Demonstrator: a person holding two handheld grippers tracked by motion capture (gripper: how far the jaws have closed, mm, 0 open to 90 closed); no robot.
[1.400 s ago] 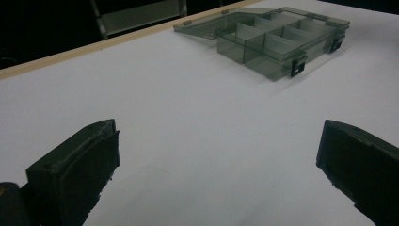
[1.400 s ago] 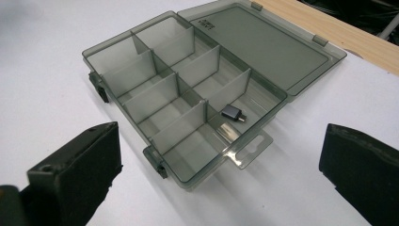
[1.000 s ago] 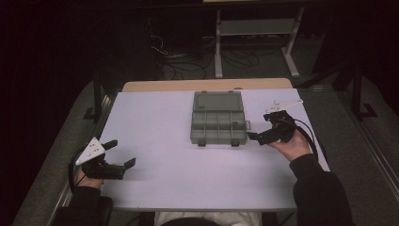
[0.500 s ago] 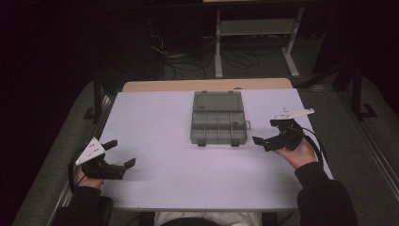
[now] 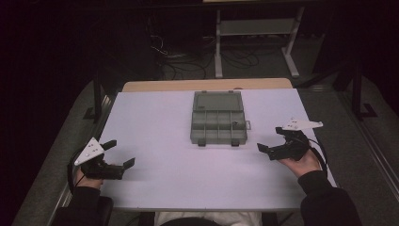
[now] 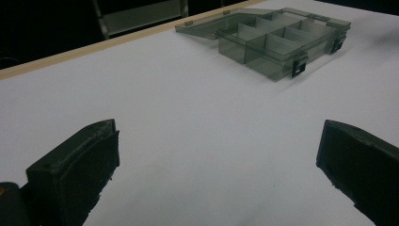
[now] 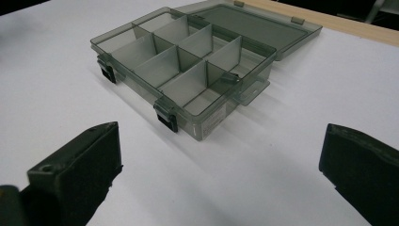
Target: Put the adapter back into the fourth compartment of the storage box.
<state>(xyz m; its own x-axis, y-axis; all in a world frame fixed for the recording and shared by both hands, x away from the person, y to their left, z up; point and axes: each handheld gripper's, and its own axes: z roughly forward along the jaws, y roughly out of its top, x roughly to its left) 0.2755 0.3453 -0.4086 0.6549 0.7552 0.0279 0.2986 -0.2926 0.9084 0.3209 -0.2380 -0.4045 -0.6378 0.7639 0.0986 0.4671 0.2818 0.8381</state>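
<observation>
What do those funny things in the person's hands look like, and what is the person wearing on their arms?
Each hand holds a black tool with two chunky, flat black jaws. The left tool and right tool each carry a pale grey three-cornered plate on top, and a black cable loops from each. The person wears dark long sleeves.

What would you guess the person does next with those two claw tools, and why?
Probably swings the lid shut with the right gripper: the organizer box lies open, one small item sits in a compartment, and both grippers, the left gripper included, are open and empty.
</observation>
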